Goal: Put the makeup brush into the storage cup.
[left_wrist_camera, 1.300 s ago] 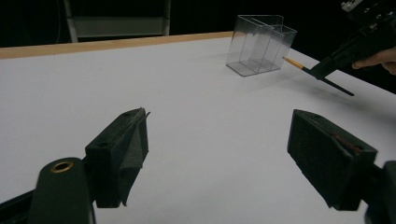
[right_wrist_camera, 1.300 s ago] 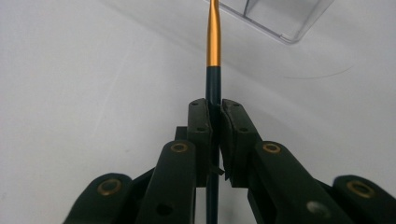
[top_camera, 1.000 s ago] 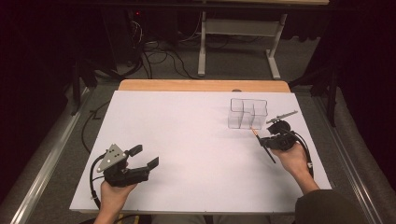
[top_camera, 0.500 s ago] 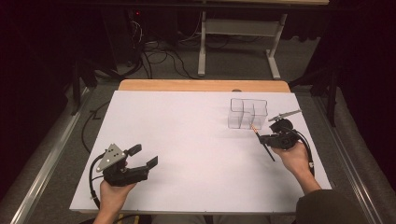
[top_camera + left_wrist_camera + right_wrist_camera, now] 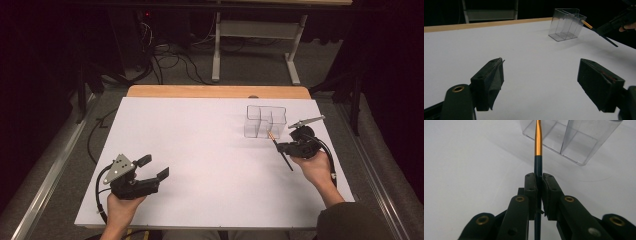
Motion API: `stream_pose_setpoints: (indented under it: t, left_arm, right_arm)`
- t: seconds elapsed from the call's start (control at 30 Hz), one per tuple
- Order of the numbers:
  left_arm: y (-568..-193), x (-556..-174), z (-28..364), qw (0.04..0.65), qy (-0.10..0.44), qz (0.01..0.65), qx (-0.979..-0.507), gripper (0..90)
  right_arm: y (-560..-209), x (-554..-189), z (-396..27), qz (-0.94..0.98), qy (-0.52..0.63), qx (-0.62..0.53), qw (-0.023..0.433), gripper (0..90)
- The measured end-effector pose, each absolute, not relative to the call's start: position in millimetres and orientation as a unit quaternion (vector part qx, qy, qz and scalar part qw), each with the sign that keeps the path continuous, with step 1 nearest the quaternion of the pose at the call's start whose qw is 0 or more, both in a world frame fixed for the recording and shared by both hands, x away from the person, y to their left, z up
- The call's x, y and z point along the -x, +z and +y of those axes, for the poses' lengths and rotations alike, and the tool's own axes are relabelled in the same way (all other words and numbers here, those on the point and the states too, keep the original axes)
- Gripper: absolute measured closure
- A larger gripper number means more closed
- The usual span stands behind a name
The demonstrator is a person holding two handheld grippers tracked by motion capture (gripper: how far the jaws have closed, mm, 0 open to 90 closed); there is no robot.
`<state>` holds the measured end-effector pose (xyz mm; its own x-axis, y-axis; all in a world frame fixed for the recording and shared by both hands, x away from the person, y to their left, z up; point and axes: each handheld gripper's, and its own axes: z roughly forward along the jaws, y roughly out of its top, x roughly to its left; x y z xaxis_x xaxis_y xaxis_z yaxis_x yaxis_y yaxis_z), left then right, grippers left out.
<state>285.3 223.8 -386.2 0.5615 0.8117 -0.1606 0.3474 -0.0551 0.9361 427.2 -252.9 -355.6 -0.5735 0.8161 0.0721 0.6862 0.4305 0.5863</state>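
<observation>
While clamped in the right gripper (image 5: 538, 183), jaws closed tight on its dark handle, paintbrush (image 5: 278, 148) pointing gold ferrule first at the clear organizer (image 5: 265, 121), tip just at its near wall, not yet inside any of its compartments. Pickup done, by the look of it; insertion and release left. Left gripper (image 5: 152, 167) idle at the near left of the white table (image 5: 200, 150), jaws wide apart, holding nothing.

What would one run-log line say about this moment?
right tool: shut on paintbrush | brush tip: at clear organizer | left tool: open, holds nothing
</observation>
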Motion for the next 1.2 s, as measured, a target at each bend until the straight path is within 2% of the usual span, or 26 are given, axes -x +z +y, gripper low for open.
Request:
stream_pose_setpoints:
  t: [0.87, 1.2]
  left_arm:
    - [-386, -285, 222, 0.547, 0.211, 0.415, -0.696, 21.4]
    - [-386, -285, 222, 0.547, 0.209, 0.414, -0.697, 21.3]
  right_arm:
    - [-343, -435, -240, 0.831, 0.332, -0.424, 0.142, 84.8]
    - [-340, -439, -241, 0.83, 0.335, -0.425, 0.139, 84.8]
